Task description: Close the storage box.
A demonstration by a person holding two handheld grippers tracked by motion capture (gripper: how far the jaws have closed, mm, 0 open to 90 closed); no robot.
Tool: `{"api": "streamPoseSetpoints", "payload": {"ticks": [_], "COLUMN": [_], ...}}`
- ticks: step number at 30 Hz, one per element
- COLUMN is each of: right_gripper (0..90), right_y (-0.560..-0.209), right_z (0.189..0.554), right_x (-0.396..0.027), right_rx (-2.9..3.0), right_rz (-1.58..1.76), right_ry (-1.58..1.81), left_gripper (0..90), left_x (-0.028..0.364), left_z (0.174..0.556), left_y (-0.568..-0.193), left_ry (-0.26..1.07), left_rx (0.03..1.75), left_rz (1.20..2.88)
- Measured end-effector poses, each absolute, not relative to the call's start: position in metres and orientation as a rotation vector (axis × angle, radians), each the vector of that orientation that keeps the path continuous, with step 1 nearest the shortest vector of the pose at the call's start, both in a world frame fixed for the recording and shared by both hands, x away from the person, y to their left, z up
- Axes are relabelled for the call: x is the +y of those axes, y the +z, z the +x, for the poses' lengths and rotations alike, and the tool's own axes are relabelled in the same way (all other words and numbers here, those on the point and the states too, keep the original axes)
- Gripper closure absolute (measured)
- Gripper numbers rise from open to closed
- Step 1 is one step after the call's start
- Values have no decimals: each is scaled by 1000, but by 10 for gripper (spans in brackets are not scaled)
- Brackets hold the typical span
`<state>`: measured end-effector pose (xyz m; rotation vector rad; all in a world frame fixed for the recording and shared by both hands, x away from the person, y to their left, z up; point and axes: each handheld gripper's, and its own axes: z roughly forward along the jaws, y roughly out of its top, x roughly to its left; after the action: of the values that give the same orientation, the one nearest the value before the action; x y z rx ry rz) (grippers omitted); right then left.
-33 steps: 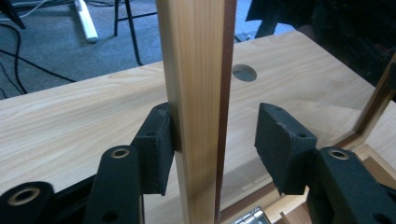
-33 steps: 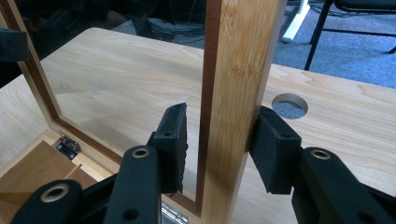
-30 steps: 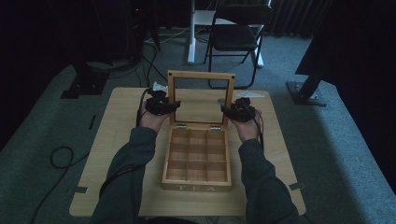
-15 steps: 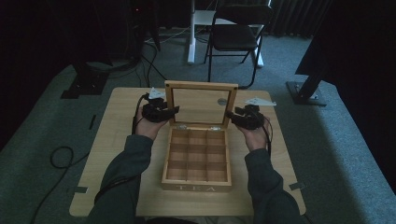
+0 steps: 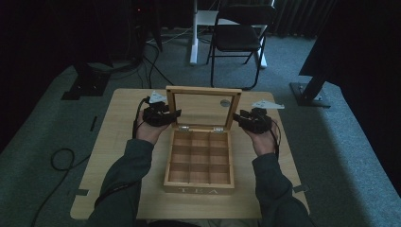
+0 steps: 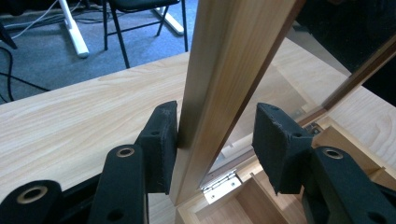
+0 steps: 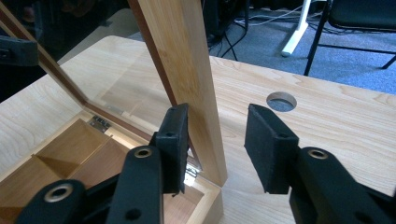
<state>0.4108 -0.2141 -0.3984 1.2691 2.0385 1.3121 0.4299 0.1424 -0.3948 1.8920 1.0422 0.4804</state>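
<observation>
Wooden tea box [image 5: 199, 163] sits mid-counter [image 5: 118, 142], glazed lid [image 5: 203, 108] upright. I note my left claw [image 6: 217, 140] and right claw [image 7: 215, 147] released, each straddling a lid edge; right jaws have just been closing.

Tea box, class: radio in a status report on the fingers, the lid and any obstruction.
Left gripper and right gripper open, each astride a lid side rail, one pad touching. Tea box lid upright, compartments bare. Nothing in the way.
</observation>
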Motion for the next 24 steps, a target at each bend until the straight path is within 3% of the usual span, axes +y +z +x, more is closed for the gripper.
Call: {"api": "streamPoseSetpoints", "payload": {"ticks": [17, 24], "right_gripper": [794, 791], "right_y": [-393, -392], "right_z": [398, 400], "right_x": [-208, -210], "right_rx": [2053, 2053], "right_rz": [1195, 1194], "right_ry": [1314, 1333], "left_gripper": [575, 615], "left_x": [155, 154], "left_z": [414, 413], "left_y": [-389, -384], "left_ry": [502, 538], "left_rx": [985, 971], "left_rz": [1877, 1904]}}
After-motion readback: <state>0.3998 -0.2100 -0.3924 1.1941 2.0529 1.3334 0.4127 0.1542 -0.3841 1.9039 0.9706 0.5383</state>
